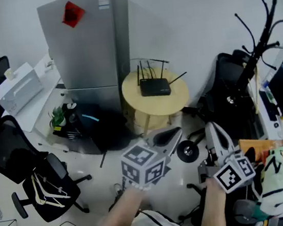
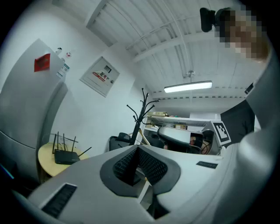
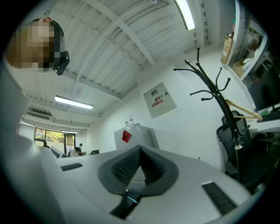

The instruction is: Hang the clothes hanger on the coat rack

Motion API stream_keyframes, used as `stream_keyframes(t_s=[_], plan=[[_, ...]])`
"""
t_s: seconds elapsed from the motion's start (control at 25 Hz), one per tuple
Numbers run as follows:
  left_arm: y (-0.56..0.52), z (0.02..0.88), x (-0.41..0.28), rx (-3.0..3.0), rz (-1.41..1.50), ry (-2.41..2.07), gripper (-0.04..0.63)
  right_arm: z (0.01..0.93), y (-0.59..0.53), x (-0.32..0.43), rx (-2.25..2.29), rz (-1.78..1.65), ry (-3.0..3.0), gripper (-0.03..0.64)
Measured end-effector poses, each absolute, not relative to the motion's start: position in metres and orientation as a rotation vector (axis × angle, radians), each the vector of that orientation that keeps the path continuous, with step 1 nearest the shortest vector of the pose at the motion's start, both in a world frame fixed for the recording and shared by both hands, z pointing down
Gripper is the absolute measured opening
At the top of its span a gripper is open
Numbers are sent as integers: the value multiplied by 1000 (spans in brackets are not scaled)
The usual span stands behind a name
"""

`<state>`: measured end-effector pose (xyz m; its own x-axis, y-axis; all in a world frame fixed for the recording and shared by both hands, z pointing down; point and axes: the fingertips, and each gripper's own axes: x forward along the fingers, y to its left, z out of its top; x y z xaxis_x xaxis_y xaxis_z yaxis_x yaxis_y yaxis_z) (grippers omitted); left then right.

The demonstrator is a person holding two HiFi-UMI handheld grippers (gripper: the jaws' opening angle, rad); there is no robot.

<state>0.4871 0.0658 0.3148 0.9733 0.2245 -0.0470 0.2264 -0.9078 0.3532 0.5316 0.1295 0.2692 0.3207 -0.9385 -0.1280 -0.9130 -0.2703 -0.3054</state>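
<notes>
A black coat rack (image 1: pixel 257 43) stands at the right by a desk; it also shows in the left gripper view (image 2: pixel 139 114) and the right gripper view (image 3: pixel 218 96). A wooden hanger (image 3: pixel 243 109) hangs on its pole. White hangers (image 1: pixel 47 193) lie on a black office chair (image 1: pixel 61 169) at the lower left. My left gripper (image 1: pixel 172 133) points toward the round table, shut and holding nothing (image 2: pixel 137 146). My right gripper (image 1: pixel 211 126) is beside it, also shut and holding nothing (image 3: pixel 141 148). Both are far from the white hangers.
A grey refrigerator (image 1: pixel 88 39) stands at the back. In front of it is a round yellow table (image 1: pixel 179 102) with a black router (image 1: pixel 154 86). Black chairs crowd the left and right. A cluttered desk (image 1: pixel 279 117) runs along the right edge.
</notes>
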Motion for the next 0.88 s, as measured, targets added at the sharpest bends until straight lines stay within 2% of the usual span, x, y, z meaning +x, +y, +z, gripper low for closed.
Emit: stream_keyframes(t_s=[0.36,0.88], plan=[[5,327,374,2788,21,101,-8,286,56,435,-2144,-193,1860,-3],[-83,406,197,2719,178,-227,-8,379,-37,260,-2094,-497,2016,-3]])
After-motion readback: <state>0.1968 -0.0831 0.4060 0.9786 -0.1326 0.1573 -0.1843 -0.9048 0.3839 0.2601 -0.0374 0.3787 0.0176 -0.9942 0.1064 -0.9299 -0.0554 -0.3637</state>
